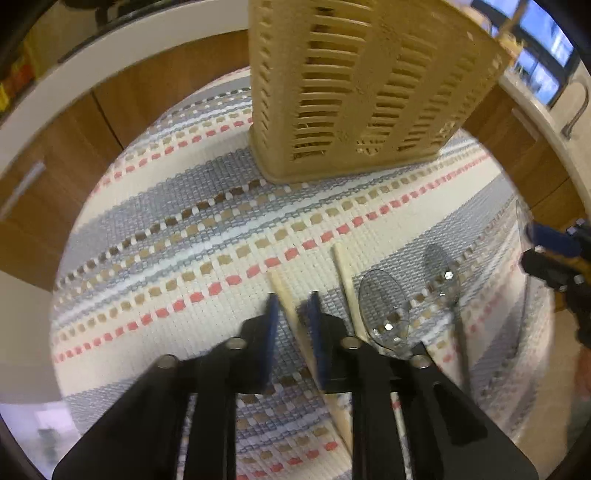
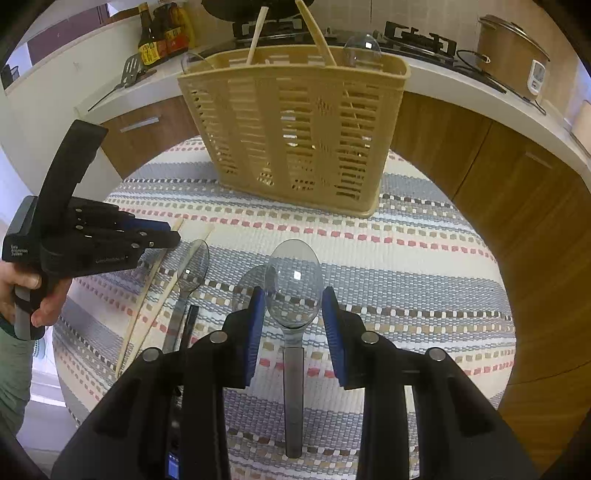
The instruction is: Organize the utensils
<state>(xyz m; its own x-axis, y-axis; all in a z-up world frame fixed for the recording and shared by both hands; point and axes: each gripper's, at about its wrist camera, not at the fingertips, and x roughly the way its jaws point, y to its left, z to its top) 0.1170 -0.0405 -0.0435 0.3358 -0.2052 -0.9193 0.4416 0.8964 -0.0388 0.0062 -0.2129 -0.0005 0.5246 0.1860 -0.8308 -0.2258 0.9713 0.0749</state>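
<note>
A tan slotted utensil basket (image 2: pixel 295 129) stands at the far side of the striped mat (image 2: pixel 406 266); it holds two chopsticks and clear spoons. It also shows in the left wrist view (image 1: pixel 354 88). My left gripper (image 1: pixel 293 310) straddles a pale chopstick (image 1: pixel 282 291) lying on the mat, jaws narrowly apart around it. A second chopstick (image 1: pixel 345 280) and two clear spoons (image 1: pixel 384 306) lie just right. My right gripper (image 2: pixel 293 321) is open over a clear spoon (image 2: pixel 293 284), whose handle runs back between the fingers.
The round table is ringed by wooden cabinets (image 2: pixel 498 177) and a white counter with sauce bottles (image 2: pixel 162 33), a spatula, a stove and a rice cooker (image 2: pixel 511 51). The left gripper body (image 2: pixel 85 236) sits at the left of the right wrist view.
</note>
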